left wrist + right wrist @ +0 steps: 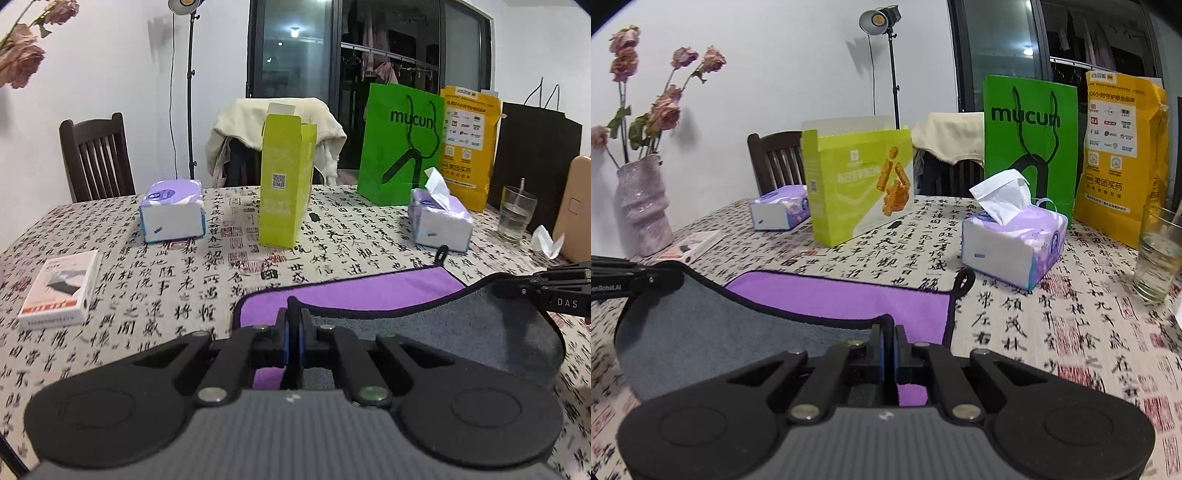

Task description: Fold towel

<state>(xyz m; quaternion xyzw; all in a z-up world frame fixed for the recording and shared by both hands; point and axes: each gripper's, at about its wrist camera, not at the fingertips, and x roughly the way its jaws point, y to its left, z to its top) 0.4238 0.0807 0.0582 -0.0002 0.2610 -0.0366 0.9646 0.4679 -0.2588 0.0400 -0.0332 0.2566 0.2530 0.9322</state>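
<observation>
Towel (369,291), purple face, grey underside, lower centre on surface (147,266); left tongs (294,317) clenched on its black hem; right tongs (889,332) likewise clenched on hem.

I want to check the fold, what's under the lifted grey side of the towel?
Under the grey-backed purple towel, its own purple face lies flat on the calligraphy tablecloth. Whatever lies beneath the grey flap nearer the grippers is covered.

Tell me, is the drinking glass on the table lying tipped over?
No, the drinking glass stands upright on the table, right of the open tissue pack.
</observation>
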